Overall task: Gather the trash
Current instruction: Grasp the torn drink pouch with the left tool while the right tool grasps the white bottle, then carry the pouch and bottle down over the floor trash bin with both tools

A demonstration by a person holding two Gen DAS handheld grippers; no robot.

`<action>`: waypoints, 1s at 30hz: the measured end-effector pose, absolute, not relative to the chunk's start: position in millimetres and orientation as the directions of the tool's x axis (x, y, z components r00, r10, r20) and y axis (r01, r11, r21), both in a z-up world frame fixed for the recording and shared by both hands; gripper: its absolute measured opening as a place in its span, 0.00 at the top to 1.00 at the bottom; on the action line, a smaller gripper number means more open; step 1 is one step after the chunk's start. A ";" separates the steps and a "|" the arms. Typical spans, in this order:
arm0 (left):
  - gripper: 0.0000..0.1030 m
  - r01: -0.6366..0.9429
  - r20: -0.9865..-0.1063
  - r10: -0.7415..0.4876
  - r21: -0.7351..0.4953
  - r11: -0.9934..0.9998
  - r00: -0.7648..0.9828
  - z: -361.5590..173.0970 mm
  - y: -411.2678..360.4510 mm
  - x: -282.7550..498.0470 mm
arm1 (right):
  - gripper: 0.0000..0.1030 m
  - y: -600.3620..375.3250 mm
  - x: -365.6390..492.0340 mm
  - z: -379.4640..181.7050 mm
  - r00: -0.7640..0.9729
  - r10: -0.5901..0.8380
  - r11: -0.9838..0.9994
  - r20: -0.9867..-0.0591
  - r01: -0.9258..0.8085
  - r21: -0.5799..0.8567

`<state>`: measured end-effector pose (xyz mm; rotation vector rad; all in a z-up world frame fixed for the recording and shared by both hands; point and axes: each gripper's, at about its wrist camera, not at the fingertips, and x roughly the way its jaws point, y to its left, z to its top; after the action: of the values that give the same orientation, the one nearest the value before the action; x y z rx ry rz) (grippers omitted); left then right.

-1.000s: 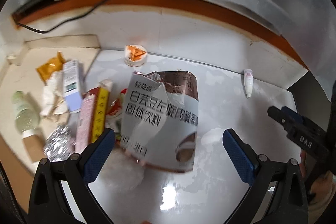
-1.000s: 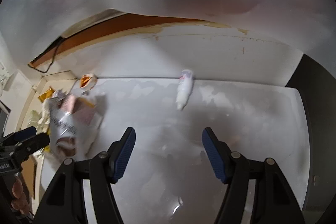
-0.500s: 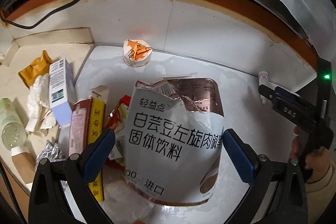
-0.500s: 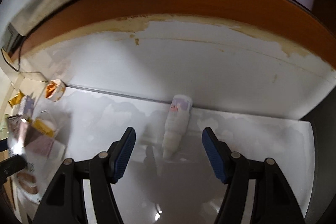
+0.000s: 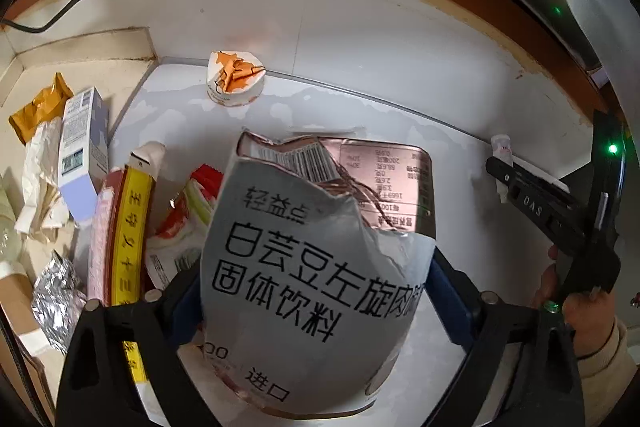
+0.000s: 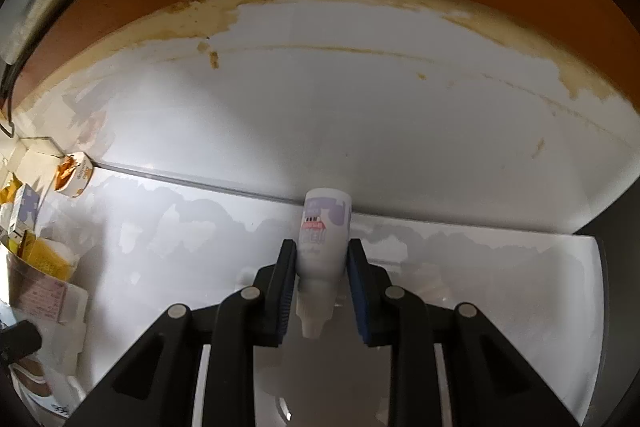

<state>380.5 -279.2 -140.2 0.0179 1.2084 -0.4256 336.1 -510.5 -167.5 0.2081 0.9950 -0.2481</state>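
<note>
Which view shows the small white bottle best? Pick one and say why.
The right wrist view. The small white bottle lies centred and close between the closing right tool, label and nozzle plain. The left wrist view shows only its far end at the table's back edge, mostly hidden behind that tool.

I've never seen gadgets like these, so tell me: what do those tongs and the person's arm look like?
Both tongs, left and right, are black frames with angular arms, silver rivets at the joints and blue ribbed pads on the fingers. Seen from the left camera, the right tool's black body bears white lettering and small green lights. The person's hand comes out of a cream knitted sleeve.
</note>
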 end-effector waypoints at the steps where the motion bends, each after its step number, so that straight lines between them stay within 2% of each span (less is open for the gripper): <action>1: 0.09 0.328 -0.907 -0.307 -0.208 0.921 0.288 -140.1 -280.3 378.7 | 0.75 -506.2 335.6 -167.2 0.525 -0.107 0.954 -0.845 0.293 0.061; 5: 0.12 0.348 -0.897 -0.306 -0.189 0.918 0.320 -134.6 -283.1 364.7 | 0.76 -496.8 323.8 -162.9 0.531 -0.051 0.963 -0.846 0.251 0.100; 17: 0.13 0.359 -0.840 -0.399 -0.267 0.894 0.369 -99.5 -264.5 308.8 | 0.76 -445.8 264.9 -147.9 0.532 0.105 0.976 -0.840 0.107 0.189; 30: 0.13 0.299 -0.771 -0.427 -0.315 0.901 0.473 -51.2 -151.3 198.9 | 0.76 -357.8 193.6 -115.1 0.540 0.343 0.932 -0.768 -0.096 0.349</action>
<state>198.9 -151.3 -51.2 -0.1436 0.9825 -0.4456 193.6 -357.8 -115.1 0.2794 0.9680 0.2647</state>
